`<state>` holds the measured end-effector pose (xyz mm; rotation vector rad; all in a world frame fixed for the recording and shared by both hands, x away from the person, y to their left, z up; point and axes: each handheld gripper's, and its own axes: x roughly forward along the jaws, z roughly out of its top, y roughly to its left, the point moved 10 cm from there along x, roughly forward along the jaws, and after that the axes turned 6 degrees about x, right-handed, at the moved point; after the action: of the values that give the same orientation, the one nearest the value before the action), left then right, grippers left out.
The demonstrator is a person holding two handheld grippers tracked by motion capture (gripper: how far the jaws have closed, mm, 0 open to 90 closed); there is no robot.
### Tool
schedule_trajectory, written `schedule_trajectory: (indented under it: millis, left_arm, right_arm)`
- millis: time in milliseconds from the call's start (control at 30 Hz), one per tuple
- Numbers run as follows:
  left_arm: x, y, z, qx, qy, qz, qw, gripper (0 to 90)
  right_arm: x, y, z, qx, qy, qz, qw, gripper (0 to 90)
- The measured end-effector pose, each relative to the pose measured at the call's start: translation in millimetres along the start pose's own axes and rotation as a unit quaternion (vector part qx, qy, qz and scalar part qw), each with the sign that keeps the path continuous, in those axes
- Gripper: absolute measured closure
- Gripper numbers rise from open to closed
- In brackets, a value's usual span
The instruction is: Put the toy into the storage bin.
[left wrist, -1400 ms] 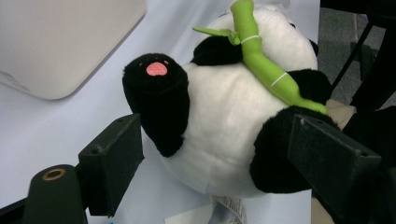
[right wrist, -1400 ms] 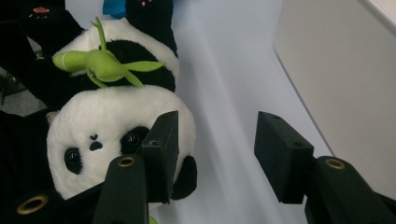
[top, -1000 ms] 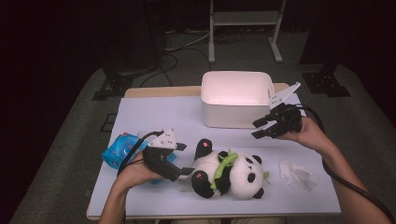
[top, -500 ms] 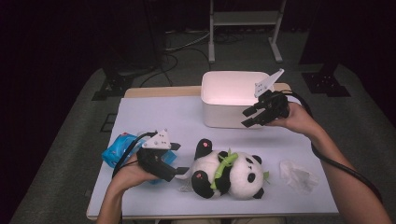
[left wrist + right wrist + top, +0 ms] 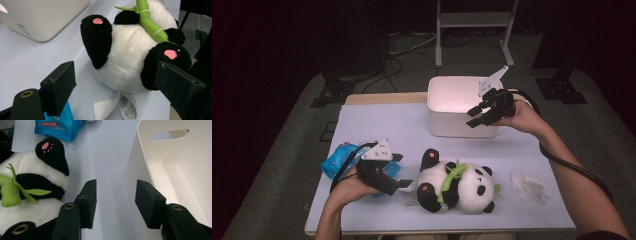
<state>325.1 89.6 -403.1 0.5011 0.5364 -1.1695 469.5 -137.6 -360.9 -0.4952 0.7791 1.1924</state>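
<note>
Plush panda (image 5: 454, 187): soft, round, black-and-white fur, pink paw pads, green bamboo stalk; it lies just ahead of your left gripper (image 5: 398, 171).
Left gripper: jaws wide apart, holding nothing.
Right gripper (image 5: 475, 115): jaws apart, empty, beside the smooth white plastic bin (image 5: 457, 106) wall.
Hidden: panda's face, turned away.

Lab or recording studio: dark room, grey carpet (image 5: 277, 165), loose cables on floor (image 5: 404, 50), metal stand legs (image 5: 472, 20), lit white-topped bench (image 5: 377, 125).
</note>
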Motion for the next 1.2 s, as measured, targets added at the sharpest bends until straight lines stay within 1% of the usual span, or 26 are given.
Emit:
schedule_trajectory:
  millis: [67, 100, 233, 400, 433, 500, 667, 800, 933, 1033, 1200]
  left_arm:
    - [-0.7, 0.7, -0.1, -0.002, 0.001, 0.003, 1.0000, 13.2]
    - [-1.0, 0.4, 0.0, -0.002, 0.000, 0.001, 1.0000, 13.3]
    - [-2.0, 1.3, -1.3, -0.003, 0.002, 0.003, 1.0000, 13.2]
    - [-2.0, 3.3, -3.5, -0.005, 0.004, 0.005, 1.0000, 12.3]
    - [-2.7, 3.7, -3.4, -0.006, 0.003, 0.006, 1.0000, 12.3]
    - [-4.5, 4.6, -2.7, -0.006, 0.000, 0.007, 1.0000, 12.3]
    - [-5.9, 7.0, -4.0, -0.009, -0.001, 0.010, 0.9999, 11.6]
    - [-7.1, 7.4, -4.2, -0.010, -0.002, 0.010, 0.9999, 11.4]
    - [-8.7, 8.7, -4.9, -0.010, -0.004, 0.011, 0.9999, 11.4]
    - [-8.9, 9.4, -5.3, -0.012, -0.004, 0.013, 0.9998, 11.4]
    - [-9.5, 9.3, -5.4, -0.010, -0.004, 0.012, 0.9999, 11.4]
  right_arm:
    - [0.2, -3.1, 1.6, -0.001, 0.002, -0.005, 1.0000, 50.9]
    - [0.4, -3.8, 2.5, 0.000, 0.002, -0.002, 1.0000, 51.0]
    - [2.5, -10.4, 4.4, -0.010, 0.013, -0.011, 0.9998, 50.9]
    - [5.6, -15.4, 5.4, -0.010, 0.015, -0.012, 0.9998, 50.6]
    - [6.8, -17.7, 5.2, -0.013, 0.017, -0.014, 0.9997, 50.6]
    - [9.5, -19.5, 4.8, -0.007, 0.020, -0.014, 0.9997, 50.8]
    - [16.6, -24.4, 6.2, -0.011, 0.028, -0.015, 0.9994, 51.2]
    - [18.4, -29.3, 7.6, -0.014, 0.032, -0.019, 0.9992, 51.8]
    - [20.0, -34.0, 6.8, -0.009, 0.037, -0.022, 0.9990, 52.1]
    - [23.2, -37.1, 5.2, -0.011, 0.045, -0.025, 0.9986, 52.5]
    - [26.9, -40.5, 5.4, -0.008, 0.046, -0.027, 0.9985, 53.0]
